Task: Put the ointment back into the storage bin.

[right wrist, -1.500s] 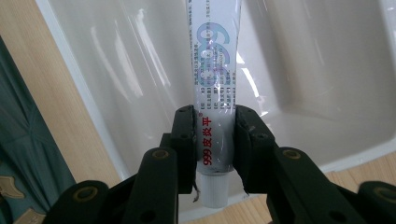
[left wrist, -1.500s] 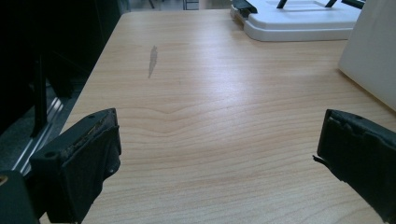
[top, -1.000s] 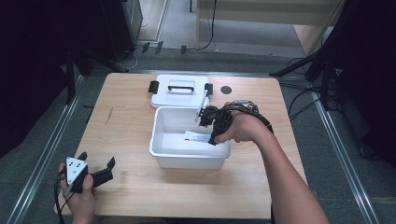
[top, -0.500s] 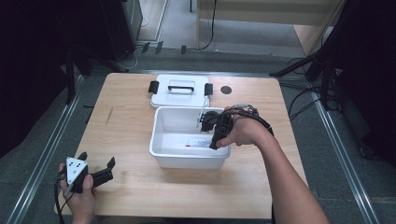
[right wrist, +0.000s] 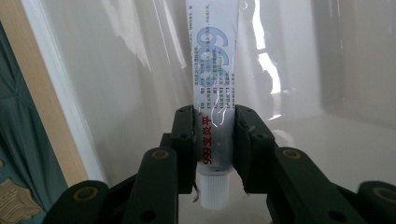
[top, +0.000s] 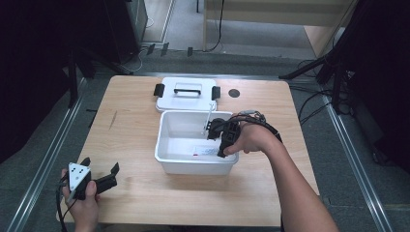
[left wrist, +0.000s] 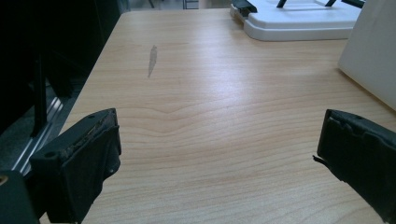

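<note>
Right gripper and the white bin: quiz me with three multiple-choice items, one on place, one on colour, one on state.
1. Where is the lid?
A. On the table behind the bin
B. Snapped on the bin
C. On the floor

2. What colour is the cap of the tube?
A. Red
B. White
C. Black

3. How do the jaws of the right gripper stand?
A. Wide open over the table
B. Shut on nothing
C. Shut on the tube

Answers:
1 A: the high view shows the lid flat on the table beyond the open bin.
2 B: the ribbed cap below the pads is white.
3 C: in the right gripper view both pads press the tube's sides near its cap end.
</note>
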Motion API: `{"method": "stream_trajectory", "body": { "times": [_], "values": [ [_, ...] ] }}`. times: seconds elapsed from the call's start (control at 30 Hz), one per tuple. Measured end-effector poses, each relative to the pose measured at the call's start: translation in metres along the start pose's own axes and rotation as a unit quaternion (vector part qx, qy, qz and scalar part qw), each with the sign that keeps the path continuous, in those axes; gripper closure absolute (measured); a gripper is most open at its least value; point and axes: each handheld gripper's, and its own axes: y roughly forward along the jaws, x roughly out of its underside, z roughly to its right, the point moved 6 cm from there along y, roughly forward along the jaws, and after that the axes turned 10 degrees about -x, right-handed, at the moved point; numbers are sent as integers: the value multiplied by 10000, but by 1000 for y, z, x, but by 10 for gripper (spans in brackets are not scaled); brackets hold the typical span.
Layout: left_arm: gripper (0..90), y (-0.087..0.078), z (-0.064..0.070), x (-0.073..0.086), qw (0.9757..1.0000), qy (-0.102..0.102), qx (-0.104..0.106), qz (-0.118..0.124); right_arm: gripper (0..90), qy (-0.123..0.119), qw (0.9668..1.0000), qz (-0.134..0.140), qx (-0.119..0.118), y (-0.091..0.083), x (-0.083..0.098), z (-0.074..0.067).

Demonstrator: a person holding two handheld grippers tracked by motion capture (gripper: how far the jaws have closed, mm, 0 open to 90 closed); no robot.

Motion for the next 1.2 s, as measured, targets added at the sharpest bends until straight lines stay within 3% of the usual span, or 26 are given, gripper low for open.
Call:
{"method": "stream_trajectory", "body": {
  "times": [1.2],
  "values": [
    [4, 0, 0, 0, 10000, 4, -3, 0, 718, 20, 9987, -499, 43, 26, -2, 1]
  ]
}}
